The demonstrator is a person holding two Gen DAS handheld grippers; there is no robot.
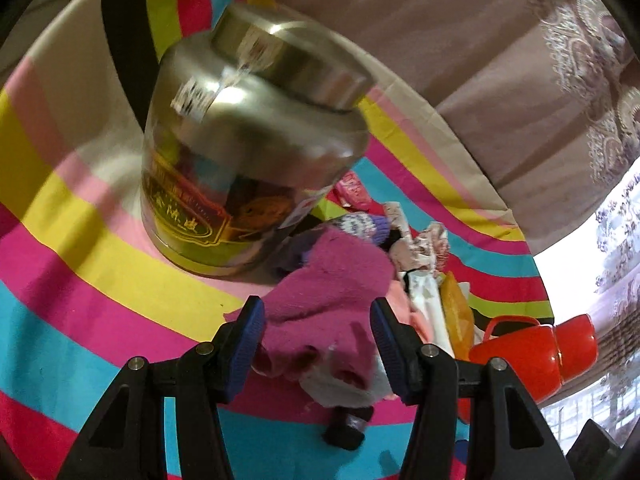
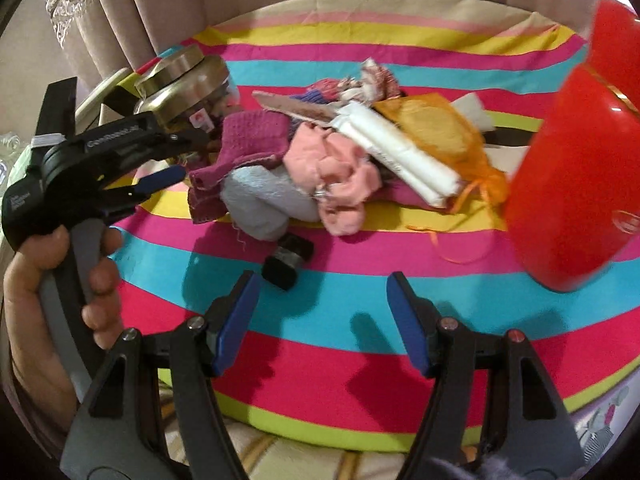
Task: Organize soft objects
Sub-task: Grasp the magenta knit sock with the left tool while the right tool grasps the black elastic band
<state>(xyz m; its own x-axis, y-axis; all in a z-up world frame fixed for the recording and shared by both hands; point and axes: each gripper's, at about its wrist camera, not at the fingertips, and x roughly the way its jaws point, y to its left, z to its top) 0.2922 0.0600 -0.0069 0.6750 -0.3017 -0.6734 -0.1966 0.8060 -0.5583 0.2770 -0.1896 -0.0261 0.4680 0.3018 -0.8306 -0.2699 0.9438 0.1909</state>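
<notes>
A heap of soft things lies on the striped cloth (image 2: 360, 292): a magenta knit (image 2: 252, 136), a grey sock (image 2: 260, 200), a pink cloth (image 2: 340, 176), a white roll (image 2: 400, 152) and an orange mesh bag (image 2: 436, 128). My left gripper (image 1: 318, 340) is open, its blue pads (image 1: 248, 344) either side of the magenta knit (image 1: 320, 300) without pressing on it. In the right wrist view a hand holds that left gripper (image 2: 188, 158) at the heap's left edge. My right gripper (image 2: 324, 320) is open over bare cloth in front of the heap, with nothing between its fingers.
A steel canister (image 1: 248, 152) with a lid stands left of the heap. A red plastic jug (image 2: 568, 184) stands at the right, close to the mesh bag. A small black object (image 2: 286, 260) lies in front of the grey sock. Curtains (image 1: 480, 60) hang behind the table.
</notes>
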